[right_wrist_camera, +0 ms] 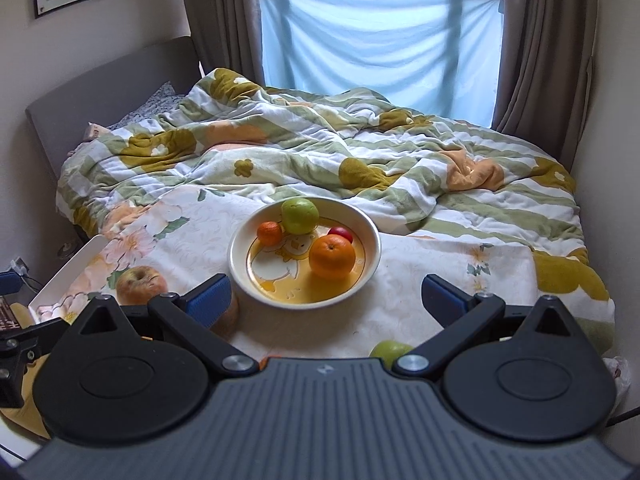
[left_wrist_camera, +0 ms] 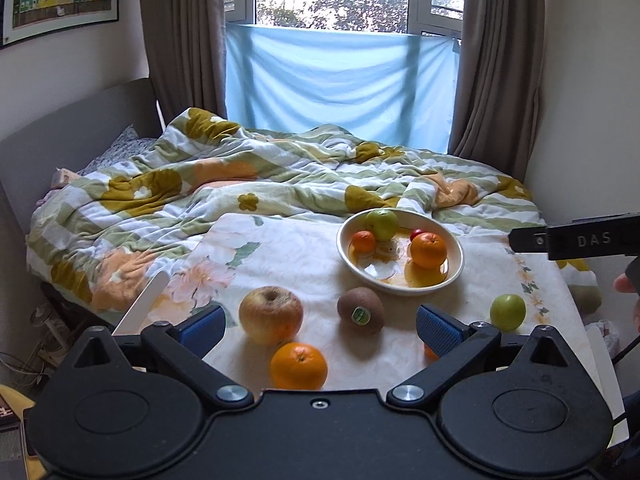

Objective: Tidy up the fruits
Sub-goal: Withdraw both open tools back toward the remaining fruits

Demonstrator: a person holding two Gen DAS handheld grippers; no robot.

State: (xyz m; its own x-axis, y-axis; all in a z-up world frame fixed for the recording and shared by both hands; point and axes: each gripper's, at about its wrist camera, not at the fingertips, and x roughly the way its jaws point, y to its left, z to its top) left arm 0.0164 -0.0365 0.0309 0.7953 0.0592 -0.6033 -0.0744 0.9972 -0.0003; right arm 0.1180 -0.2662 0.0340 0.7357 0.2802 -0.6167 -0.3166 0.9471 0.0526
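A cream bowl [left_wrist_camera: 352,264] [right_wrist_camera: 370,252] on the floral tablecloth holds a green apple [left_wrist_camera: 383,223] [right_wrist_camera: 300,215], a small tangerine [left_wrist_camera: 364,240] [right_wrist_camera: 269,233], a small red fruit [left_wrist_camera: 416,233] [right_wrist_camera: 341,233] and an orange [left_wrist_camera: 428,249] [right_wrist_camera: 332,256]. In front of it lie a large yellow-red apple [left_wrist_camera: 270,314] [right_wrist_camera: 141,283], a kiwi [left_wrist_camera: 361,310], an orange [left_wrist_camera: 298,365] and a small green apple [left_wrist_camera: 507,312] [right_wrist_camera: 390,351]. My left gripper [left_wrist_camera: 320,330] is open over the near fruits, holding nothing. My right gripper [right_wrist_camera: 326,300] is open and empty before the bowl.
The table [left_wrist_camera: 520,264] stands against a bed with a rumpled striped quilt [left_wrist_camera: 240,168] [right_wrist_camera: 400,160]. The right gripper's body [left_wrist_camera: 576,240] and a person's fingers [left_wrist_camera: 626,284] show at the right edge. A white board edge [left_wrist_camera: 142,308] lies at the table's left. Curtains and a window are behind.
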